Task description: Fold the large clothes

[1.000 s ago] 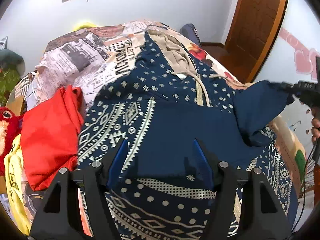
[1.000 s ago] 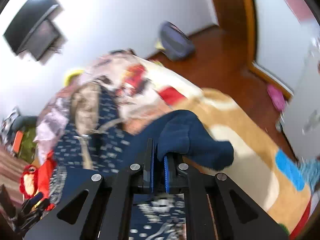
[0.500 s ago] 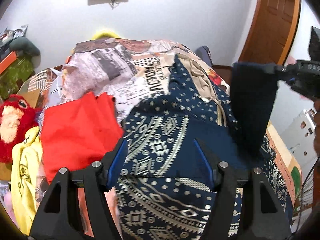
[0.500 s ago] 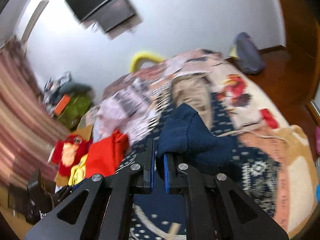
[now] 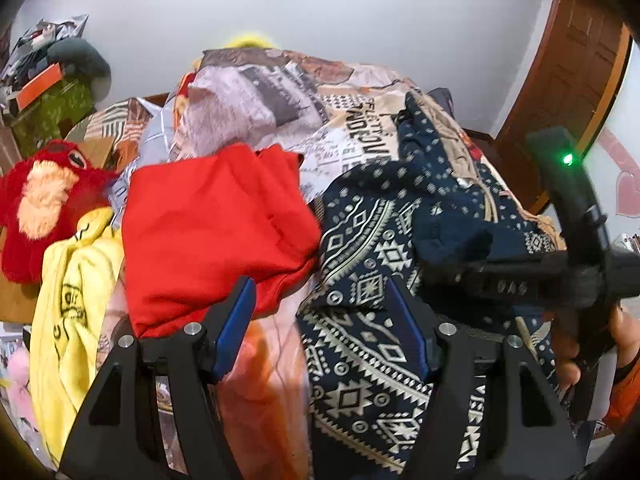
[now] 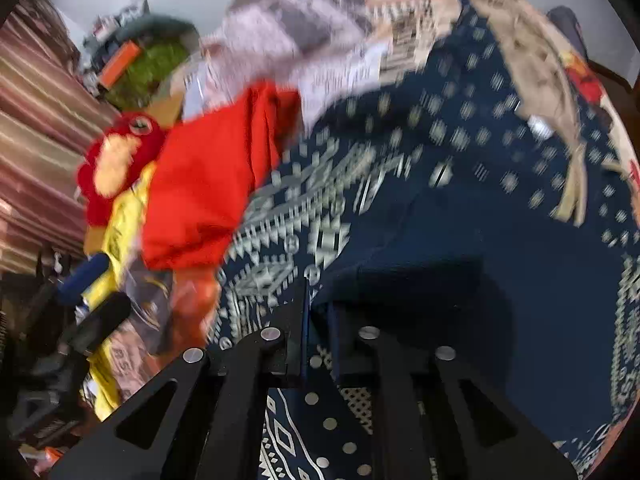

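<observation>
A navy hoodie (image 5: 372,248) with white geometric print lies spread on the bed, its beige-lined hood (image 6: 536,68) at the far end. My right gripper (image 6: 318,300) pinches the plain navy sleeve (image 6: 400,272) low over the hoodie's body; its jaws are just opening with the cloth still between them. In the left wrist view the right gripper (image 5: 430,270) reaches in from the right, held by a hand (image 5: 568,360). My left gripper (image 5: 320,284) hangs open above the hoodie's left edge, beside a red garment (image 5: 208,232), with nothing between its fingers.
A yellow garment (image 5: 72,300) and a red plush toy (image 5: 44,200) lie left of the red garment. A newspaper-print cover (image 5: 280,92) fills the far end of the bed. An orange bag (image 5: 256,380) sits under the left gripper. A wooden door (image 5: 568,72) stands at the right.
The right gripper carried the navy sleeve from the bed's right side across and down onto the hoodie's body. The left gripper shifted left toward the red garment, still open.
</observation>
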A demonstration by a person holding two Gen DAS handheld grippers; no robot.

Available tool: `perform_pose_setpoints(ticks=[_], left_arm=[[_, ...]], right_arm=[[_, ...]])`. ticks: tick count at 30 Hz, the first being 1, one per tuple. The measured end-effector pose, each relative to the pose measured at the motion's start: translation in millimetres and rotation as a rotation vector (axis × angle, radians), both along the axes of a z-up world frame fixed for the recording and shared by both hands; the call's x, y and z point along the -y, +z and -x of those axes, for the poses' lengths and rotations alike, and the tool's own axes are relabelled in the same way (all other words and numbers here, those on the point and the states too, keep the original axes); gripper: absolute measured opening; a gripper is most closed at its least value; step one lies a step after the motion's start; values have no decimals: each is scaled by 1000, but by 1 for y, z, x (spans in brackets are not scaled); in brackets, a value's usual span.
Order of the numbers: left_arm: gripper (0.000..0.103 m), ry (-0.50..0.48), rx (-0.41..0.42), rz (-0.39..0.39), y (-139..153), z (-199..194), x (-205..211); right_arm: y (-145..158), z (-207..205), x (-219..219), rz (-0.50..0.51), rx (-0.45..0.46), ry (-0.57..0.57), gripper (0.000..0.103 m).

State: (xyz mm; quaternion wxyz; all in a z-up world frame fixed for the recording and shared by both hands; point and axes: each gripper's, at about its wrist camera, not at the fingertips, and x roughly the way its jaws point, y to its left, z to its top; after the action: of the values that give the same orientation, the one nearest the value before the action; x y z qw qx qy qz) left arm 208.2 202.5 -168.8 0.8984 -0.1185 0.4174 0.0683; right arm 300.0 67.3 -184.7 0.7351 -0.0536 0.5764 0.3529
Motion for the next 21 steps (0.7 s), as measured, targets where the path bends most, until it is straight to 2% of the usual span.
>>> perform_pose_setpoints(ticks=[3, 5, 6, 7, 8, 14, 18, 21], left_arm=[[66, 2, -22, 0, -7, 1, -1], [66, 0, -35, -4, -11, 0, 1], [66, 0, -41, -7, -12, 0, 2], [66, 0, -45, -9, -13, -1, 4], [66, 0, -47, -8, -14, -2, 4], [66, -16, -61, -16, -13, -13, 16], [66, -59, -66, -44, -10, -25, 36], [66, -105, -74, -67, -9, -36, 56]], right_arm=[[-11, 6, -5, 71, -30, 12, 12], [-11, 6, -6, 91, -65, 40, 22], [-8, 7, -6, 82, -87, 60, 31], [-2, 8, -4, 66, -100, 75, 35], [2, 9, -1, 58, -101, 80, 36], [42, 17, 31, 27, 34, 79, 36], [72, 14, 70, 28, 168, 32, 36], [86, 5, 99, 40, 248, -32, 42]])
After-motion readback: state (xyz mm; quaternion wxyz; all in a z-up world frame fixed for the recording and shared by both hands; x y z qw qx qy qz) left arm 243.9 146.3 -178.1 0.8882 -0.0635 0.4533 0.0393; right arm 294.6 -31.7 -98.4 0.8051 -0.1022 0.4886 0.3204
